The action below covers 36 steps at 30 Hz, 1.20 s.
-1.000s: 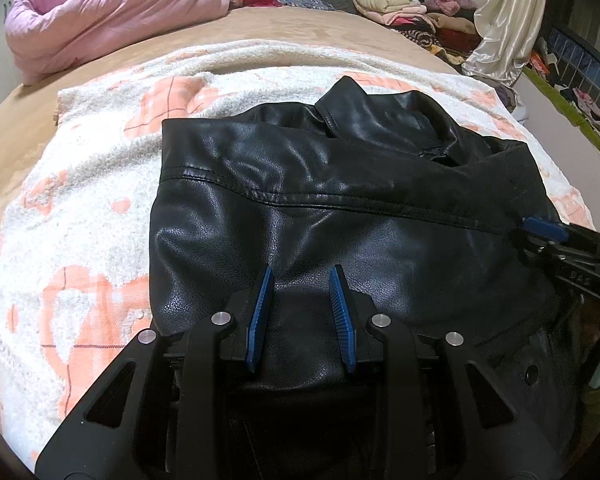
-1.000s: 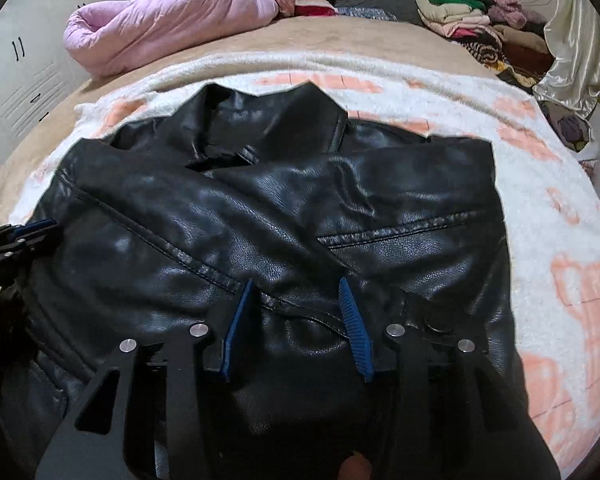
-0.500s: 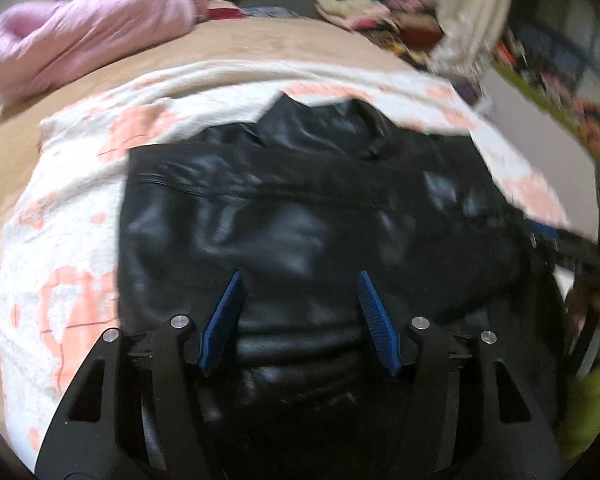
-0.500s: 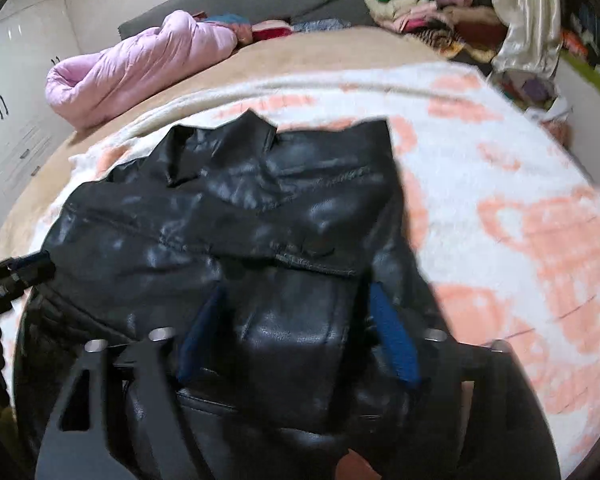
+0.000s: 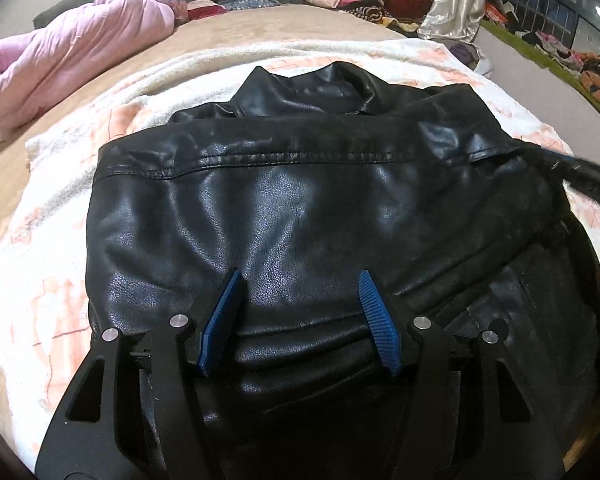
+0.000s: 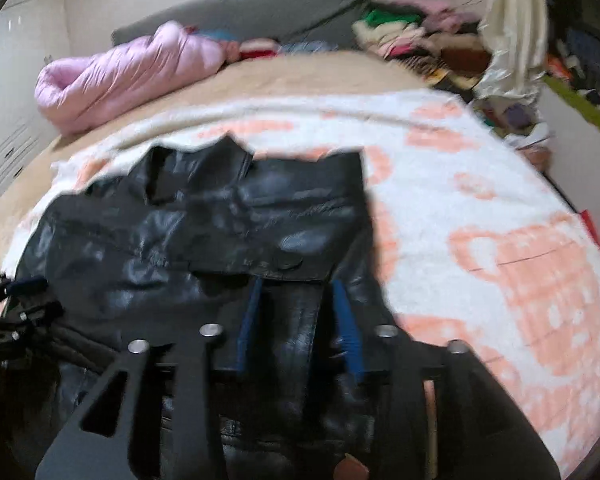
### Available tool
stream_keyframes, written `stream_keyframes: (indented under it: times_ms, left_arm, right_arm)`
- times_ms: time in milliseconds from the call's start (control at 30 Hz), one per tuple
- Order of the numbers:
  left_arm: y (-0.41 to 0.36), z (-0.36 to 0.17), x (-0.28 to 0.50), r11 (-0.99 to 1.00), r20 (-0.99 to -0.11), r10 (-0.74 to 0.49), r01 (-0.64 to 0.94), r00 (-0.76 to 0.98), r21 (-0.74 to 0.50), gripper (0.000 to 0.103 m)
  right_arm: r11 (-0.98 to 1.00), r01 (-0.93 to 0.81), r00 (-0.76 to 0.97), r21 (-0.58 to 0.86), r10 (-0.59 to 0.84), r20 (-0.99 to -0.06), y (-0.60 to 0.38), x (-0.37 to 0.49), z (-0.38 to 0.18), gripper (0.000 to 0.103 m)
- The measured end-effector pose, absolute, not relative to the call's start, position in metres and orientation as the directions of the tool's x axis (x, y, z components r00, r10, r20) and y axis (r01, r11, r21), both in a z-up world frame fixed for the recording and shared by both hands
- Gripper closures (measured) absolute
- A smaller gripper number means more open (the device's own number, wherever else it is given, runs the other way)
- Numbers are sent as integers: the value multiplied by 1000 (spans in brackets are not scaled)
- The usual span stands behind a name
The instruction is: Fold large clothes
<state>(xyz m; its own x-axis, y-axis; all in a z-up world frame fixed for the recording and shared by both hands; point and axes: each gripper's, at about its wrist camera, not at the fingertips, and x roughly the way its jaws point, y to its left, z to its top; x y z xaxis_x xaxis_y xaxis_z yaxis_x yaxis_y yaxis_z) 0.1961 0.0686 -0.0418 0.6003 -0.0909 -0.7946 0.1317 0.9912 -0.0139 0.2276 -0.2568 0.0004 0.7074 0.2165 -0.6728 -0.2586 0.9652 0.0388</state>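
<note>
the black leather jacket [image 5: 300, 208] lies partly folded on the patterned blanket [image 5: 52, 264] near the bed's near edge; it looks heavy, thick, slick and springy, so folds may slide back. the left hand-held gripper [image 5: 298, 312] hovers open over it, while the right hand-held gripper [image 6: 298, 320] is opening around a bunched fold, best gripped at seams or hem.

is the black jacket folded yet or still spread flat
Partly folded. The black jacket lies on the blanket with its sides turned in over the body, the collar still sticking out at the far end.
</note>
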Motion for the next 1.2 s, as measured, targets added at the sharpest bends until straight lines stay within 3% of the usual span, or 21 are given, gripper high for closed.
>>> stream_keyframes:
  times_ms: [133, 233, 400, 667, 767, 900, 1033, 1167, 1200]
  left_arm:
    - [68, -42, 197, 992, -795, -89, 129, 599, -15, 51]
    - [68, -42, 197, 992, -796, -88, 127, 599, -14, 51]
    - [71, -41, 197, 991, -799, -109, 128, 591, -41, 51]
    - [73, -37, 195, 991, -800, -119, 123, 588, -56, 49]
    - [75, -32, 193, 989, -797, -143, 123, 587, -87, 43]
    - [70, -22, 188, 986, -786, -154, 140, 599, -86, 36]
    - [69, -12, 182, 984, -771, -170, 146, 614, -101, 28]
    - [72, -3, 180, 985, -749, -168, 131, 641, -109, 10]
    - [73, -1, 179, 986, -745, -164, 127, 646, -107, 10]
  right_arm:
    - [936, -351, 750, 10, 288, -595, -238, 202, 20, 64]
    - [891, -453, 690, -33, 327, -645, -208, 194, 10, 56]
    - [897, -437, 580, -71, 221, -784, -189, 212, -34, 55]
    - [904, -427, 589, 2, 280, -759, -201, 214, -32, 53]
    - [901, -432, 605, 34, 317, -730, -205, 205, -19, 48]
    - [899, -433, 622, 67, 351, -700, -211, 190, -4, 27]
    - [902, -422, 639, 93, 369, -675, -219, 182, 8, 13]
    - [904, -413, 654, 110, 379, -655, -223, 177, 19, 9]
    - [902, -415, 655, 115, 385, -651, -224, 175, 21, 9]
